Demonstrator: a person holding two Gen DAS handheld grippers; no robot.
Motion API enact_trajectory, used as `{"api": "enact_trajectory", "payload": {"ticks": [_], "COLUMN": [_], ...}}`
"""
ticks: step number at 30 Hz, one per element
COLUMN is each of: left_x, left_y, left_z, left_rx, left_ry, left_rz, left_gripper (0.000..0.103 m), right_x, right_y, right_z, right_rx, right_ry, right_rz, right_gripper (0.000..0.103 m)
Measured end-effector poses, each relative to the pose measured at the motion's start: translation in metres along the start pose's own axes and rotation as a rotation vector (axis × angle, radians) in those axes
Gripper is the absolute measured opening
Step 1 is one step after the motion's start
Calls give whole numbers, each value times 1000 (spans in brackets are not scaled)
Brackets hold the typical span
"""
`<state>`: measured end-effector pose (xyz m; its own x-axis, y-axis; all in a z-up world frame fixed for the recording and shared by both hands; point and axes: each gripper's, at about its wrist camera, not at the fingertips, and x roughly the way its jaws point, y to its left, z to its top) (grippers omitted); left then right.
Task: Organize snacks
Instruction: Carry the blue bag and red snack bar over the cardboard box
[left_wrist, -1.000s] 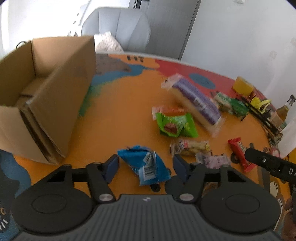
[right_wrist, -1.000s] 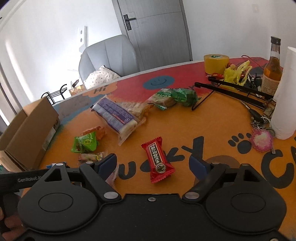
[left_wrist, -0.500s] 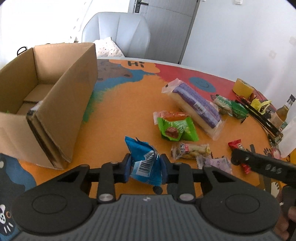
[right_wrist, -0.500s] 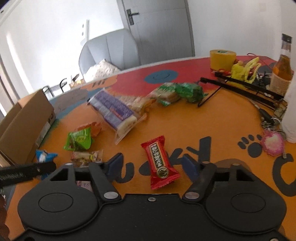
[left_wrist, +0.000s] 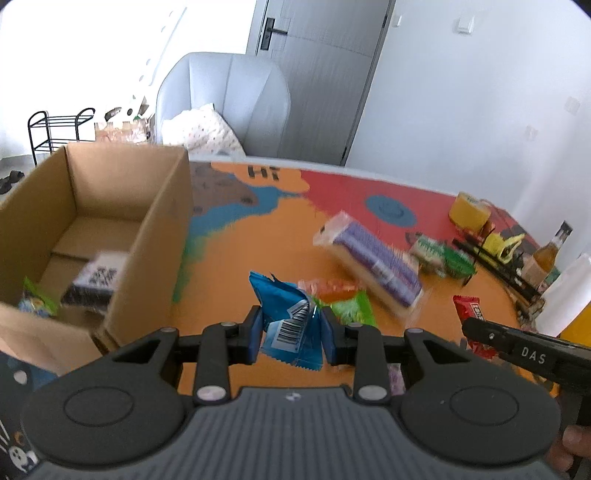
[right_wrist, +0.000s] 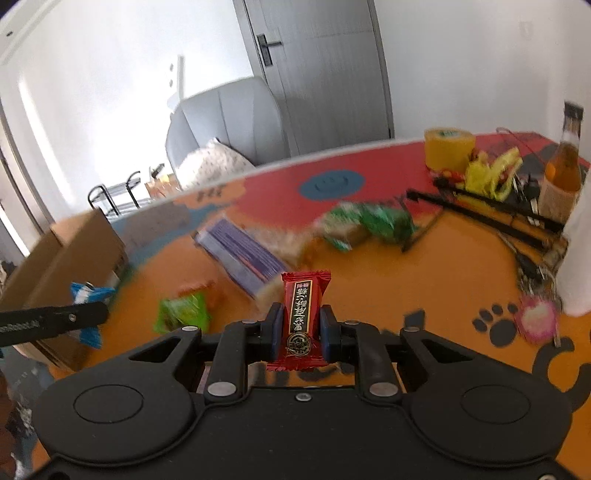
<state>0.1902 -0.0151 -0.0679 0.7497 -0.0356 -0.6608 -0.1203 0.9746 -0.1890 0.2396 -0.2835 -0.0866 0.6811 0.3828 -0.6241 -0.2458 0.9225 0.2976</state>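
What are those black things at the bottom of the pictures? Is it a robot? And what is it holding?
No robot: a person holds a grabbing tool in each hand, with a camera on each looking along its two fingers. One picture comes from the left tool, pinching a blue snack packet. The other comes from the right tool, pinching a red candy bar. Below is a colourful table with more snacks, like a purple cracker pack, beside a cardboard box.

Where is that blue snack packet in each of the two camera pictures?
Left wrist view: blue packet at centre, pinched in the left gripper.
Right wrist view: blue packet at far left, beside the cardboard box.
Shared landmark: cardboard box.
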Motion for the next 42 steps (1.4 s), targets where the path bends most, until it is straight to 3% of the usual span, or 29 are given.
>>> {"api": "enact_trajectory", "payload": {"ticks": [11, 25, 42], "left_x": [-29, -69, -74], "left_y": [21, 71, 148], "left_z": [33, 64, 78], "left_rx": [-2, -9, -95], "left_ry": [-73, -147, -135], "left_rz": [-19, 21, 87], "left_gripper": [31, 31, 31], "right_x": [-17, -15, 17], "right_y": [56, 136, 221], "right_z": [34, 64, 72], "right_rx": [-13, -88, -175], "right_ry": [-38, -80, -13], "right_rz": [118, 237, 357], "right_gripper": [19, 19, 19]}}
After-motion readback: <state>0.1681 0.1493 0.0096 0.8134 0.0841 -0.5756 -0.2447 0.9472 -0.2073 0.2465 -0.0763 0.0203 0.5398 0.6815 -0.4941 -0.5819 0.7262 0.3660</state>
